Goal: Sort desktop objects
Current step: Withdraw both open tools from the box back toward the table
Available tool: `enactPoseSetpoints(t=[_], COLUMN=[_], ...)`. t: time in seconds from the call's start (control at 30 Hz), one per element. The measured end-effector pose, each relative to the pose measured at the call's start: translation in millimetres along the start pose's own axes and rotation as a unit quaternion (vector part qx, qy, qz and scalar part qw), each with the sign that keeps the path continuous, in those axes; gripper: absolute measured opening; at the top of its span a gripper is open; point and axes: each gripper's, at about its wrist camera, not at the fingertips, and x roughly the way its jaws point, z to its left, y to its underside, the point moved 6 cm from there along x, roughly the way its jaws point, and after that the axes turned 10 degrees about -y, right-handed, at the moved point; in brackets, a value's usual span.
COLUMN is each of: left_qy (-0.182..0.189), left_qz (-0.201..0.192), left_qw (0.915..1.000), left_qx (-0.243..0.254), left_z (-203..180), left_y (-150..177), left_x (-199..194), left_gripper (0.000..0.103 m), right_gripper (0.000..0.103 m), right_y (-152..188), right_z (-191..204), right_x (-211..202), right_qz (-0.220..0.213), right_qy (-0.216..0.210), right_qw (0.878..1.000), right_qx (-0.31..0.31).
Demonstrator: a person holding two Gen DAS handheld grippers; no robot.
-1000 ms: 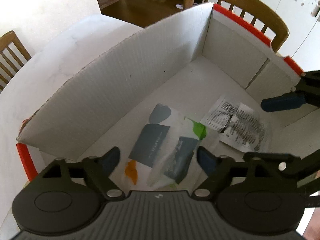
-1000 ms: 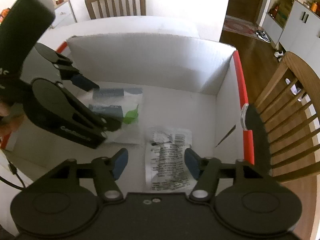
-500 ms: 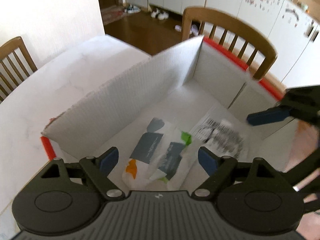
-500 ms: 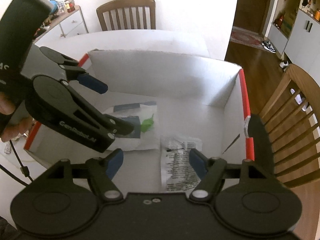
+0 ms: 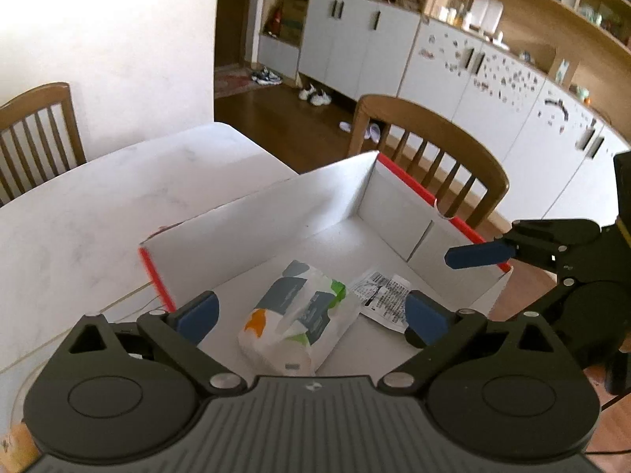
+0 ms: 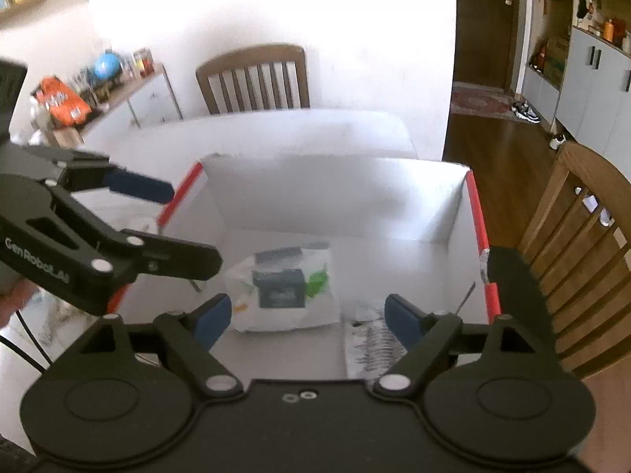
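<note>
From the left wrist, our left tongs (image 5: 311, 313) stand wide open, having just spread further, with nothing gripped. The tissue pack (image 5: 297, 315) lies on the floor of the white box (image 5: 252, 232) below and ahead, its long axis running away from us toward the upper right. The printed sachet (image 5: 380, 295) lies just beside it on the right.

From the right wrist, our right tongs (image 6: 303, 321) have also just been opening and hold nothing. The sachet (image 6: 366, 339) lies directly beneath the right finger, so we judge this hand the nearer one for it.
</note>
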Motion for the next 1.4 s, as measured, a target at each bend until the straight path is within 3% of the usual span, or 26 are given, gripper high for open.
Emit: enactPoseSetpoints(t=[0.53, 1.03, 1.4], left_qy=[-0.009, -0.047, -0.065], left_qz=[-0.096, -0.132, -0.136], left_qw=[0.9950, 0.9901, 0.9881], left_qx=[-0.026, -0.006, -0.028], left_z=[53.0, 117.0, 173.6], left_y=[45.1, 94.9, 127.7], left_x=[-90.8, -151.6, -181.6], left_gripper=[0.103, 0.103, 0.103], right_gripper=[0.094, 0.095, 0.095], right_y=[0.8, 0.5, 1.4], right_z=[71.1, 161.1, 213.8], right_x=[-15.0, 3.5, 16.4], right_qz=[-0.064, -0.088, -0.097], right_qy=[0.005, 0.000, -0.007], right_qw=[0.998, 0.996, 0.995], right_qx=[-0.008, -0.024, -0.027])
